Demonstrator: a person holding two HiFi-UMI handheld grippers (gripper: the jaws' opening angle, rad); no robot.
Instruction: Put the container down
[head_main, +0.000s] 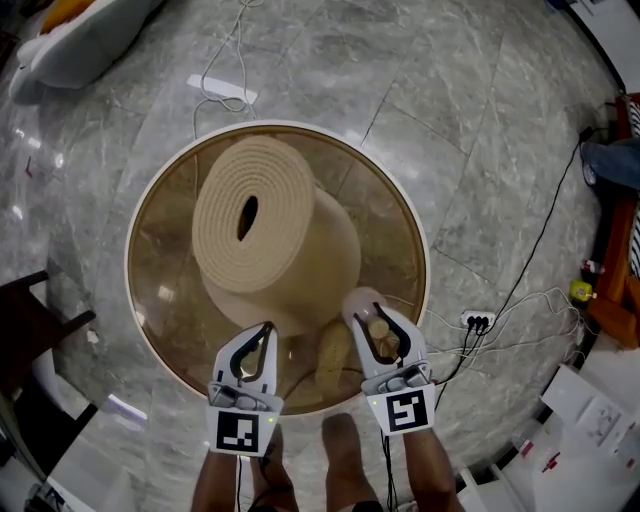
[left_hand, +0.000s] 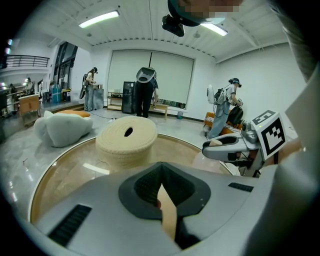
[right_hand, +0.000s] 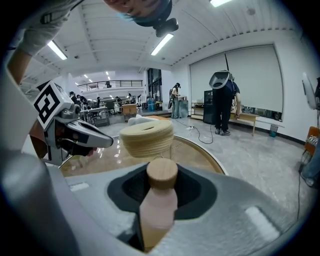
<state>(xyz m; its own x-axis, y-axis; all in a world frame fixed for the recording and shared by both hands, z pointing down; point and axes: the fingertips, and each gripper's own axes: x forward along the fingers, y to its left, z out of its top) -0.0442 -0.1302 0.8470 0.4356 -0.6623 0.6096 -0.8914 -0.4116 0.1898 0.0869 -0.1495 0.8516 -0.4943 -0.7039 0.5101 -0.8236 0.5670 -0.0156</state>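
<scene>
A pale pink container (head_main: 374, 326) with a round wooden lid (right_hand: 161, 173) stands upright between the jaws of my right gripper (head_main: 369, 314), which is shut on its body (right_hand: 159, 206). It hangs over the near right part of the round glass table (head_main: 131, 262). To its left my left gripper (head_main: 266, 331) hovers over the table's near edge with its jaws together and nothing in them. A big cream woven-rope cylinder (head_main: 270, 232) with a slot in its top fills the table's middle. The left gripper view shows the right gripper (left_hand: 226, 148) side-on. In the right gripper view the left gripper (right_hand: 94, 140) is on the left.
White and black cables run over the marble floor to a power strip (head_main: 478, 322) right of the table. A white beanbag (head_main: 82, 42) lies at the far left, a dark chair (head_main: 30, 322) at the left. White boxes (head_main: 590, 415) sit at the lower right. Several people stand far back (left_hand: 145, 92).
</scene>
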